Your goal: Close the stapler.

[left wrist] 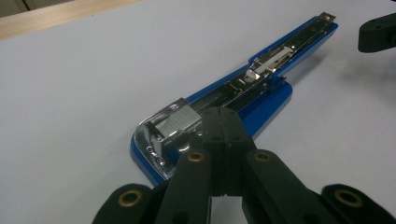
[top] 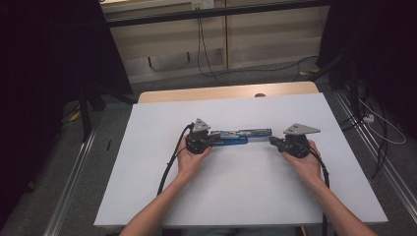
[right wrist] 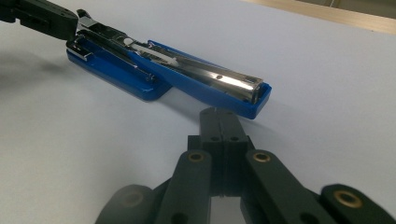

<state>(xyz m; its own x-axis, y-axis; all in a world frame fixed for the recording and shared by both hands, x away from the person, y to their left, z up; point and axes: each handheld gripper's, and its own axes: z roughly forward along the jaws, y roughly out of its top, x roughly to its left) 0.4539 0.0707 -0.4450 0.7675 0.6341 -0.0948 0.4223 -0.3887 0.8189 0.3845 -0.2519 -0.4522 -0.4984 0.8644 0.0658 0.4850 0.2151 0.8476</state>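
White table (top: 236,187), seen from above, with a person's two forearms entering from the near edge. At its centre lies a blue stapler (top: 236,136), swung fully open so that base and metal magazine arm stretch end to end in one line across the table (chrome parts facing up). Left tongs (top: 209,139): jaws pressed together with nothing between them, tips resting against the stapler's chrome head (left wrist: 170,123) at the left end. Right tongs (top: 272,141): jaws likewise closed and empty, tips just beside the blue end (right wrist: 254,100) of the opened arm; whether they touch it cannot be told.
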